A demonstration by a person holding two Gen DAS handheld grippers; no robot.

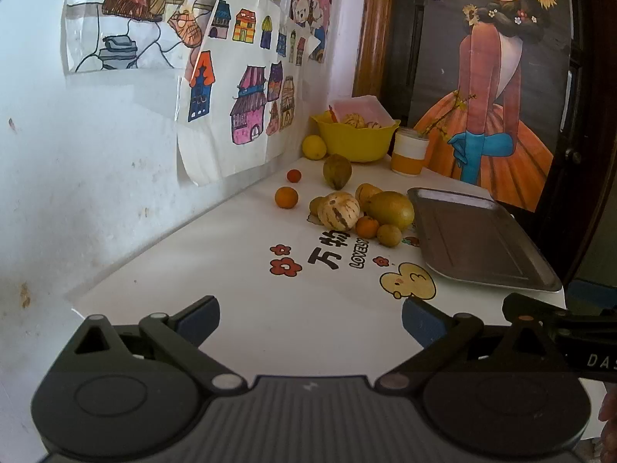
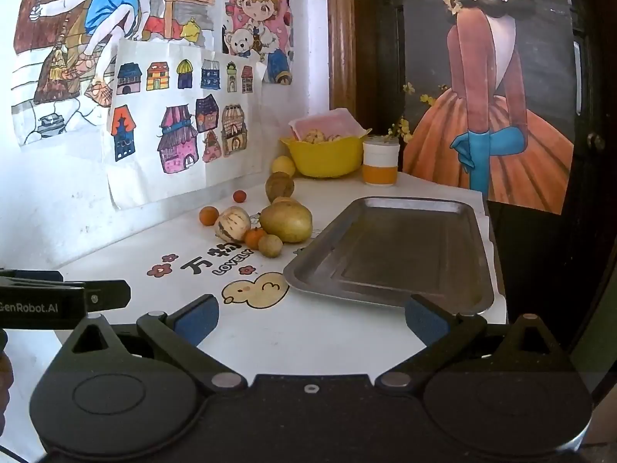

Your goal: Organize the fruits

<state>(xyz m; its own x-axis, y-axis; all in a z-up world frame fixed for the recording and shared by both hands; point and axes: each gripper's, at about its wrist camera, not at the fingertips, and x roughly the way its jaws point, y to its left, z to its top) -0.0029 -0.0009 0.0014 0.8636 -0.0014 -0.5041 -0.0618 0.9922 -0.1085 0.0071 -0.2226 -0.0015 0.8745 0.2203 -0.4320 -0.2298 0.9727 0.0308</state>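
left wrist view shows me the fruits lying in a loose bunch on the white table [image 1: 239, 308], far ahead of me. the striped melon [image 1: 341, 210] sits in the middle, touching a big green-yellow mango [image 1: 390, 209]. a small orange [image 1: 366, 227] and a little brown fruit [image 1: 388, 235] lie just in front of them. another orange [image 1: 286, 197] and a tiny red fruit [image 1: 294, 175] sit apart, nearer the wall. a brown fruit [image 1: 337, 171] and a yellow lemon [image 1: 314, 147] are farther back, by the yellow bowl [image 1: 356, 139], which has more fruit in it.

the metal tray [image 2: 389, 247] lies just beside the bunch on the right, and it has nothing on it. i think the fruits should go there, so no step is done yet.

my left gripper [image 1: 310, 318] is wide open and holds nothing. my right gripper [image 2: 310, 318] is wide open too, with nothing in it. both hang over the near edge of the table, well apart from the fruit.

next i think i must reach forward to one fruit. the little brown fruit looks easiest, since it is at the front. round fruit can roll, so i should close gently.
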